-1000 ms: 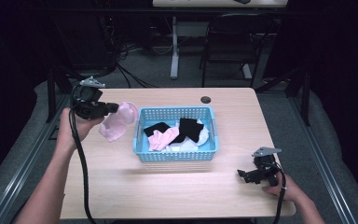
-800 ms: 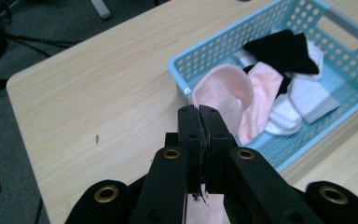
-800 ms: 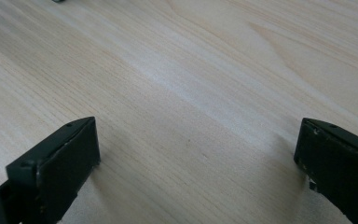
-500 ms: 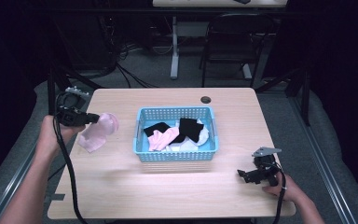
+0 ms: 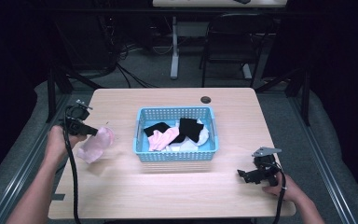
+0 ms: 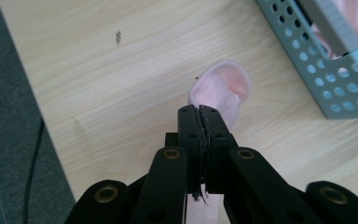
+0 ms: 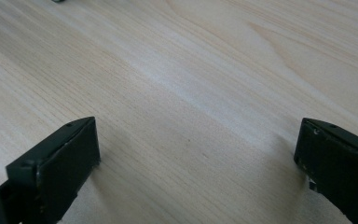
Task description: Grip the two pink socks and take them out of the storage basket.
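Pink sock point(image 5: 95, 145) hangs pinched in my left hand-held gripper point(image 5: 94, 134), long axis trailing toward me, left of the basket point(image 5: 175, 155), nearly on the worktop point(image 5: 168, 196).

A: Basket point(image 5: 175, 154) sits mid-surface point(image 5: 168, 196), slightly toward the far edge. Socks point(image 5: 173, 134) piled in it.

B: Left of it?

A: One sock point(image 5: 94, 145), out of the basket, near its left wall but apart from it. Left gripper point(image 5: 94, 133) at the sock's far-left end, fingers point(image 6: 199, 122) pinched on it; the sock's free end trails toward the near edge.

B: Right side?

A: Right gripper point(image 5: 242, 174) near the front right corner, well apart from the basket, low over bare surface.

B: Behind?

A: A hole point(image 5: 206, 99) in the surface, behind the basket's right end. Chair point(image 5: 233, 42) on the floor beyond the far edge.
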Demonstrator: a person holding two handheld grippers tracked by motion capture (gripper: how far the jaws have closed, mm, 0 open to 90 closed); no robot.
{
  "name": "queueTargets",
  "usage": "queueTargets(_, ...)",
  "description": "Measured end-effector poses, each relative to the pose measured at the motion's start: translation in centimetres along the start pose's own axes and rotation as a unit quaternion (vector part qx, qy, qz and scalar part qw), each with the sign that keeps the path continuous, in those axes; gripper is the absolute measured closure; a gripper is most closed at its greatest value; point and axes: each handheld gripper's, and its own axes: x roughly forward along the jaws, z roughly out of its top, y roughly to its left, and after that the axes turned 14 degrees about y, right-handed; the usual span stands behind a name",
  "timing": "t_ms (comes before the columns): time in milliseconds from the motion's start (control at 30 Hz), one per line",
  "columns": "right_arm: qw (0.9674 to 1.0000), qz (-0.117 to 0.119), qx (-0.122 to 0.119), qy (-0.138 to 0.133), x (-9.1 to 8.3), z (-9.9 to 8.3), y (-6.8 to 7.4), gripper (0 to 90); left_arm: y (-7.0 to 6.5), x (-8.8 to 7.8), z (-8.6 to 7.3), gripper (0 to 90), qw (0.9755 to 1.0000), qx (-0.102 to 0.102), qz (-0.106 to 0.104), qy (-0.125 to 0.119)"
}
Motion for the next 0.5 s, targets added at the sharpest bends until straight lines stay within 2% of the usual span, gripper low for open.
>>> queueTargets(67, 1.0000, 0.001, 0.000, 0.000, 0.0, 0.0, 0.0, 0.0, 0.5, 1.3, 0.3, 88.4, 0.9999, -0.011, 0.001, 0.012)
queueTargets(133, 1.0000, 0.001, -0.002, 0.002, 0.0, 0.0, 0.0, 0.0, 0.9, 2.1, 0.5, 88.4, 0.9997, -0.020, -0.005, 0.014)
queueTargets(300, 1.0000, 0.001, -0.002, 0.002, 0.0, 0.0, 0.0, 0.0, 1.7, 4.6, 1.1, 88.4, 0.9985, -0.040, 0.009, 0.036)
queueTargets(400, 1.0000, 0.000, -0.002, 0.002, 0.0, 0.0, 0.0, 0.0, 2.0, 5.5, 1.3, 88.0, 0.9981, -0.050, 0.003, 0.035)
queueTargets(500, 1.0000, 0.001, -0.001, 0.001, 0.0, 0.0, 0.0, 0.0, 2.2, 5.8, 1.2, 85.7, 0.9981, -0.056, 0.010, 0.023)
